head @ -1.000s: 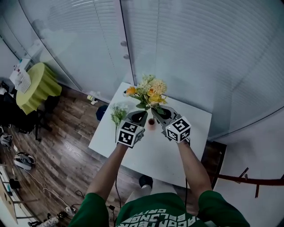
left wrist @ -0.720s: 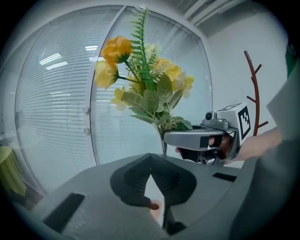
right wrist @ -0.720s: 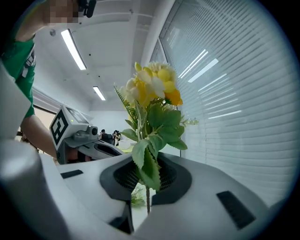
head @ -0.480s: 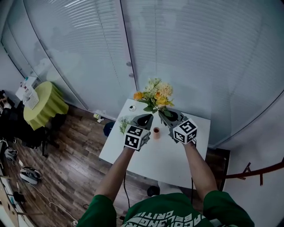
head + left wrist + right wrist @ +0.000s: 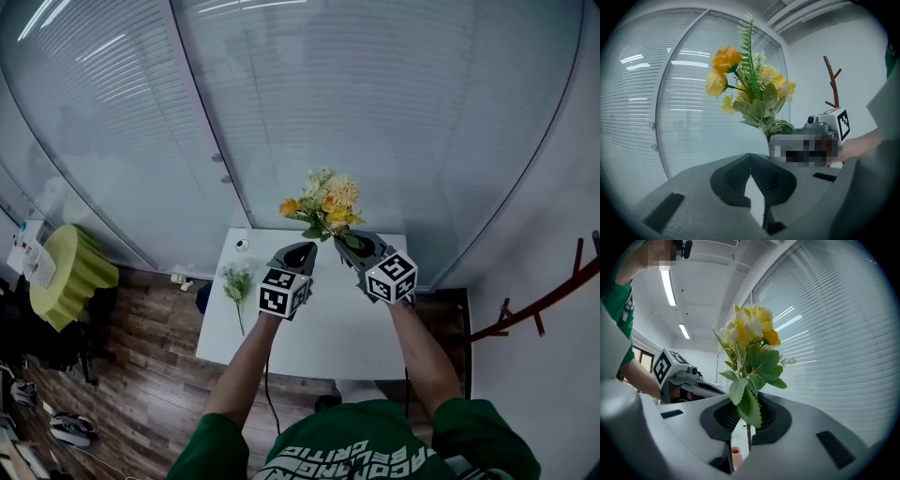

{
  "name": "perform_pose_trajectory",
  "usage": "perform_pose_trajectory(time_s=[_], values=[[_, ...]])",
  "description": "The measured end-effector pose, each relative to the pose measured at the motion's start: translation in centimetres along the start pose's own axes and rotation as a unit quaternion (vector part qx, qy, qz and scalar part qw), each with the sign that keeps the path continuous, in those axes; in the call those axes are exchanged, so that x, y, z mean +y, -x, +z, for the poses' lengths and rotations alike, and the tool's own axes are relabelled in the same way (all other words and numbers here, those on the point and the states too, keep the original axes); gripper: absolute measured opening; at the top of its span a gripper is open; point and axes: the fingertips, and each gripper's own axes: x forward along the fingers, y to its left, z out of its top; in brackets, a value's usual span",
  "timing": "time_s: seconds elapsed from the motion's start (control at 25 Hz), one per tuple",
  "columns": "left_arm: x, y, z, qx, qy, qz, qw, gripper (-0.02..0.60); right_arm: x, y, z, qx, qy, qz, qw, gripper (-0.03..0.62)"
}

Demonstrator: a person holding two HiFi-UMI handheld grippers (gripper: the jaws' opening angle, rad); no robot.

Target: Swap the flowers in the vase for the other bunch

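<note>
My right gripper (image 5: 342, 241) is shut on the stem of a bouquet of yellow and orange flowers (image 5: 323, 204), held upright above the white table (image 5: 328, 328). In the right gripper view the stem (image 5: 748, 437) runs down between the jaws, and a small terracotta vase (image 5: 736, 456) shows below them. My left gripper (image 5: 307, 247) hovers just left of the bouquet (image 5: 750, 93), its jaws shut with nothing between them. A green sprig (image 5: 234, 286), the other bunch, lies at the table's left side. The head view does not show the vase.
A small white object (image 5: 243, 246) sits at the table's far left corner. Glass walls with blinds rise right behind the table. A brown coat rack (image 5: 553, 300) stands to the right, and a green-covered round table (image 5: 66, 277) to the left on the wooden floor.
Both grippers have risen and moved away from me, the bouquet going up with the right one. The vase between them has dropped out of the head view.
</note>
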Motion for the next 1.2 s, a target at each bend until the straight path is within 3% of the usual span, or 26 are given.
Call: perform_pose_trajectory(time_s=[0.32,0.56,0.88,1.2], values=[[-9.2,-5.8,1.4,-0.008,-0.032,-0.096,0.9948,0.005,-5.2,11.0,-0.9,-0.003,-0.001,-0.107,0.994,0.041],[-14.3,-8.2,1.6,-0.003,-0.047,-0.145,0.9883,0.005,-7.3,17.0,-1.8,-0.003,-0.007,-0.163,0.987,0.041],[-16.3,-10.1,-0.3,0.022,-0.049,-0.166,0.9846,0.005,-9.3,19.8,-5.9,0.02,-0.045,-0.196,0.979,0.041],[-14.8,-10.9,-5.5,0.065,-0.02,-0.17,0.9831,0.005,-9.5,18.5,-14.7,0.092,-0.118,-0.199,0.968,0.041]])
